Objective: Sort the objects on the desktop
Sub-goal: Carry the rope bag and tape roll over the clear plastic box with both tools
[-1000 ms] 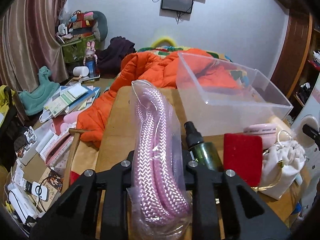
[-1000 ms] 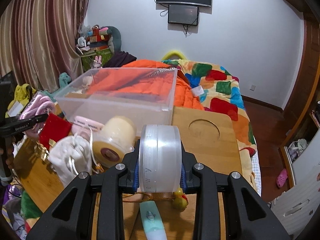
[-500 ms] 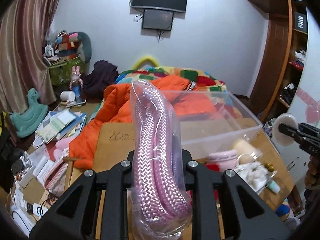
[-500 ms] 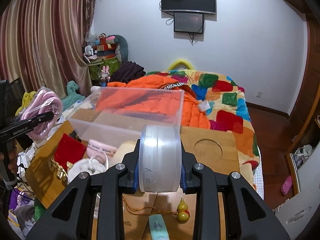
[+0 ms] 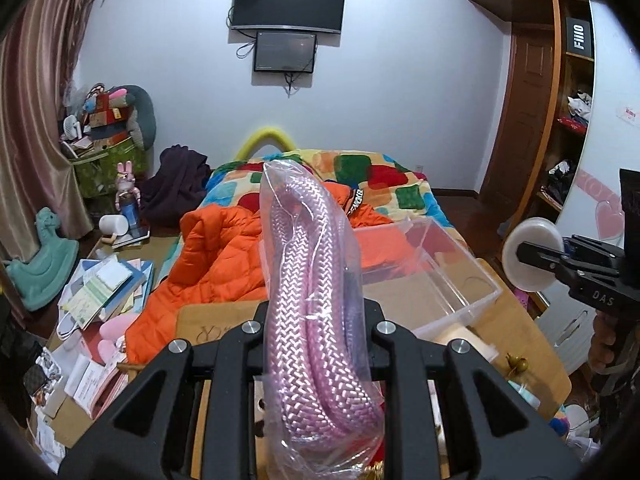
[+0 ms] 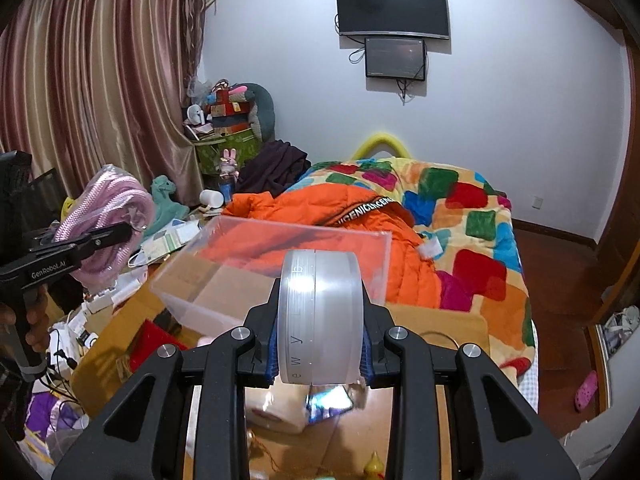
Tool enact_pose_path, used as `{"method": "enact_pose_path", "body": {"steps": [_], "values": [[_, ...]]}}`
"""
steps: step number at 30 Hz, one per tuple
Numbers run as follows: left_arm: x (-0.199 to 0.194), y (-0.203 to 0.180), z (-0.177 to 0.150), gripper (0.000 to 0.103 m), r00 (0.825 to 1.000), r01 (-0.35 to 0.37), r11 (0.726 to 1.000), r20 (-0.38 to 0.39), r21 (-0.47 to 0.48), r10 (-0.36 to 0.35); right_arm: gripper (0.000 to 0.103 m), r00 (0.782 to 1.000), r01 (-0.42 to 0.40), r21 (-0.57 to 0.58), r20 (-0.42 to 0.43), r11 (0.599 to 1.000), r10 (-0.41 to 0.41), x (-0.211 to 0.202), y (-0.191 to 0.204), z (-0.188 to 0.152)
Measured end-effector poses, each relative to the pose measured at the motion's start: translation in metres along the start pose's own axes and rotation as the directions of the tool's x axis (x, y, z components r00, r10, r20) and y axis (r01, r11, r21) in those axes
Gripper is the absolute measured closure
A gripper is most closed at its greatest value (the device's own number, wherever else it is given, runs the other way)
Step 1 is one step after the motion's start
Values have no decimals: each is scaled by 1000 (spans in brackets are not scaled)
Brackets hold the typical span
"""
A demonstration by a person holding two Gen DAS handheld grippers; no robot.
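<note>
One bagged pink rope [image 5: 316,280] stands clamped in the left tongs [image 5: 316,332]; one frosted round jar [image 6: 320,316] is pinched on edge in the right tongs [image 6: 320,344]. Both are held above the bench [image 6: 436,320], tilted down toward one clear bin [image 6: 272,264] at its far side.

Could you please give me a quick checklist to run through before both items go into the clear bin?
1. Left hand-held gripper shut on bagged rope: ok.
2. Right hand-held gripper shut on round case: ok.
3. Clear bin open on top: ok.
4. Bin floor free of items: ok.
5. Grippers apart from each other: ok.
6. Rope bag's loose lower end clear of the clutter on the table: cannot tell.
</note>
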State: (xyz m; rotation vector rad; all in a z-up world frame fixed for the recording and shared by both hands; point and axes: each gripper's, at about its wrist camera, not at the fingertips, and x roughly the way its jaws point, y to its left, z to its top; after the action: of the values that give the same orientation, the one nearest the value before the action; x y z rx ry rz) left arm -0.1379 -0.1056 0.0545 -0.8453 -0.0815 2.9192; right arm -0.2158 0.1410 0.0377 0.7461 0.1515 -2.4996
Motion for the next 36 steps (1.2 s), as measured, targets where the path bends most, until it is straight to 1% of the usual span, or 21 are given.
{"method": "enact_pose_path", "body": {"steps": [3, 7, 14, 18, 23, 27, 30, 33, 36], "values": [[7, -4, 5, 82, 1000, 1, 1000, -1, 10, -1, 76, 1000, -11, -4, -2, 1000, 11, 10, 1, 7], [24, -6, 11, 82, 999, 33, 999, -31, 4, -33, 76, 1000, -17, -12, -14, 1000, 17, 23, 3, 13], [58, -7, 13, 82, 994, 50, 999, -101, 9, -49, 76, 997, -22, -23, -76, 999, 21, 59, 3, 17], [76, -10, 11, 82, 988, 55, 998, -142, 13, -53, 76, 992, -29, -28, -120, 999, 25, 79, 1, 13], [100, -14, 9, 82, 977, 70, 998, -203, 11, -66, 76, 984, -30, -47, -174, 998, 21, 105, 0, 8], [115, -20, 6, 82, 970, 65, 997, -235, 37, -54, 76, 977, -27, -59, -212, 998, 14, 121, 1, 5], [126, -25, 4, 82, 962, 68, 996, -267, 56, -51, 76, 971, -24, -78, -240, 997, 5, 131, 3, 2], [133, -30, 1, 82, 958, 58, 994, -285, 88, -31, 76, 964, -26, -88, -265, 996, 2, 139, 3, -1], [139, -30, -3, 82, 953, 62, 993, -303, 96, -31, 76, 960, -25, -98, -281, 995, -4, 146, 4, -3]]}}
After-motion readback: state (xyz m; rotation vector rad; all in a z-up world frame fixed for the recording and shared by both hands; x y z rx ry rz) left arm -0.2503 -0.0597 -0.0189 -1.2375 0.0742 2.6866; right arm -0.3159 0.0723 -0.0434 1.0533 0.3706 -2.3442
